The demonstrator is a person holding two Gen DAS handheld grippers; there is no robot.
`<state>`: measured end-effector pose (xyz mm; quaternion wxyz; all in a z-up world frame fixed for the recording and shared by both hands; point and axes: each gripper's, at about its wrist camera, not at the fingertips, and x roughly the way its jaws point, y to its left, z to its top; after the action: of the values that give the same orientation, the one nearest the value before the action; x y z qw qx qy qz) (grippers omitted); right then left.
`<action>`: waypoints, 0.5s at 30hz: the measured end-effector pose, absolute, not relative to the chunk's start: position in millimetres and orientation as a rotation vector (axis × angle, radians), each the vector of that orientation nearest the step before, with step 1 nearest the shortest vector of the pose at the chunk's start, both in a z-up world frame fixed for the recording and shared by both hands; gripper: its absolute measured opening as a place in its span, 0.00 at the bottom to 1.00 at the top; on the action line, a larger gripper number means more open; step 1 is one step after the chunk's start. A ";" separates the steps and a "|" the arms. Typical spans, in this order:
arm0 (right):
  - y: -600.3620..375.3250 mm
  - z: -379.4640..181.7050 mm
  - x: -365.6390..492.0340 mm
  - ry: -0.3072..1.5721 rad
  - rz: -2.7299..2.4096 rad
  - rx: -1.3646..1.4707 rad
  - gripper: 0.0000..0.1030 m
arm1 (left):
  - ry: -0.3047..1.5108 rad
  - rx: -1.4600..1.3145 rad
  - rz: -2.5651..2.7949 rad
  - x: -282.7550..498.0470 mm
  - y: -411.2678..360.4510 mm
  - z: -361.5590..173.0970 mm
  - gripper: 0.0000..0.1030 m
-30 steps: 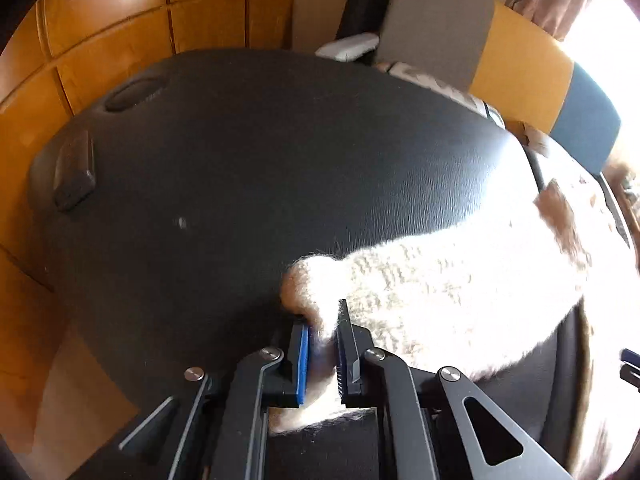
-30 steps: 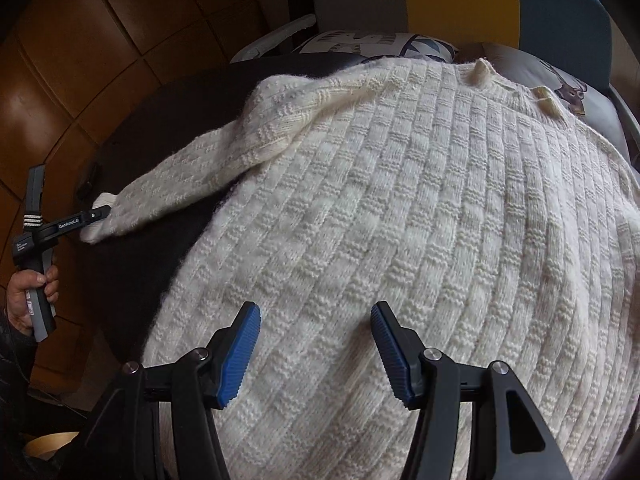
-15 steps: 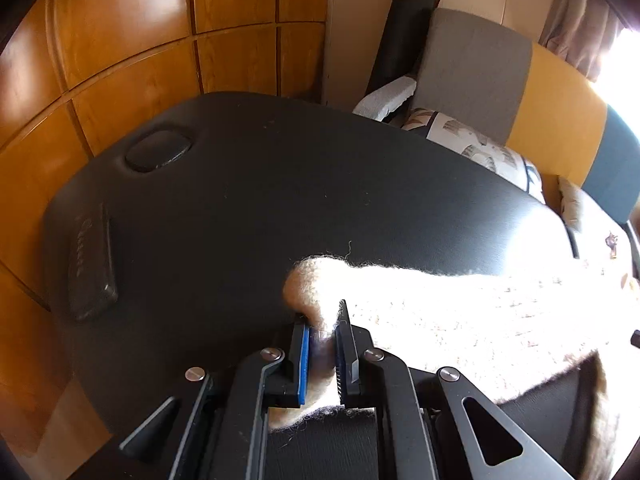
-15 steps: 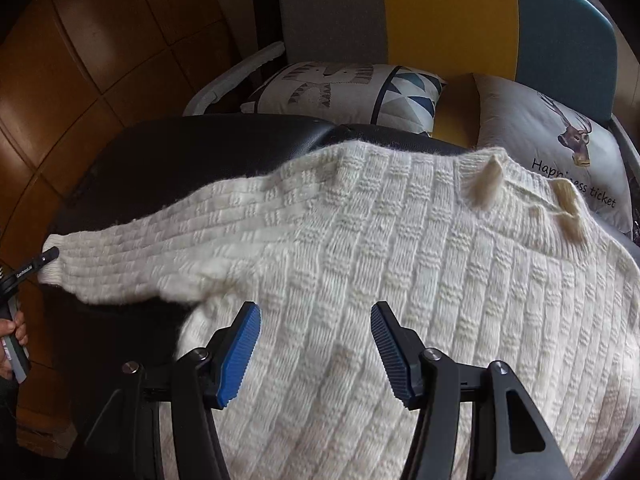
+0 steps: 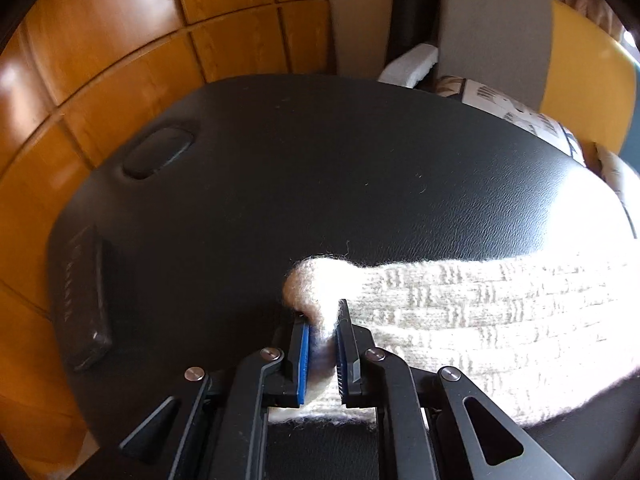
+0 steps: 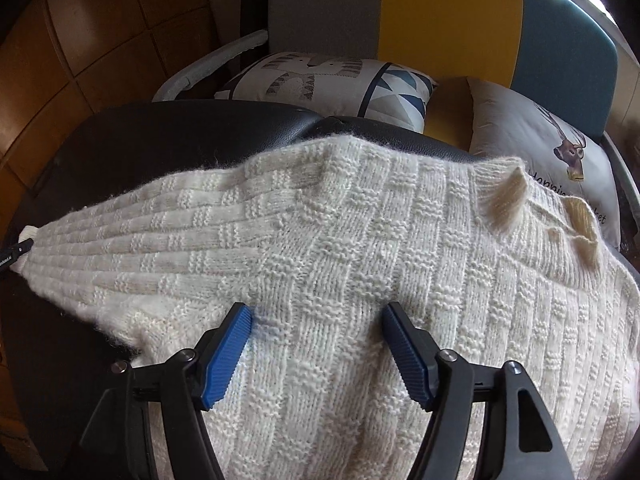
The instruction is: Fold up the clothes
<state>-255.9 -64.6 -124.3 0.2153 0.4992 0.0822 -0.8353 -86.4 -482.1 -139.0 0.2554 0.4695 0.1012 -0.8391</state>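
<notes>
Taking the black table [image 5: 360,184] as landmark: at its left end lay a flat dark bar [image 5: 82,300], and farther back an oval recess [image 5: 158,152] was sunk in the top. Nearer the middle, the left gripper [image 5: 322,354] had its blue pads pinched shut on the cuff [image 5: 316,288] of the cream sweater [image 6: 360,240], whose sleeve [image 6: 160,240] ran rightward from there across the table. The sweater's body lay spread flat over the table's right part, collar [image 6: 560,220] toward the far right edge. The right gripper [image 6: 316,354] stood with its fingers wide apart, tips pressed on the knit near the armpit, clasping nothing. Behind the table were two cushions [image 6: 332,80] on a sofa [image 6: 448,12] of grey, yellow and blue.
</notes>
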 end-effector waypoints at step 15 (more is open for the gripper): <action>-77.1 -94.4 -288.5 0.282 -2.293 1.286 0.70 | 0.237 1.202 -2.466 -84.3 -407.9 -105.7 0.20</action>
<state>-288.5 -77.1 -94.4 0.2461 0.4714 0.1034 -0.8405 -84.3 -407.9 -105.7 0.1929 0.4285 0.0845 -0.8786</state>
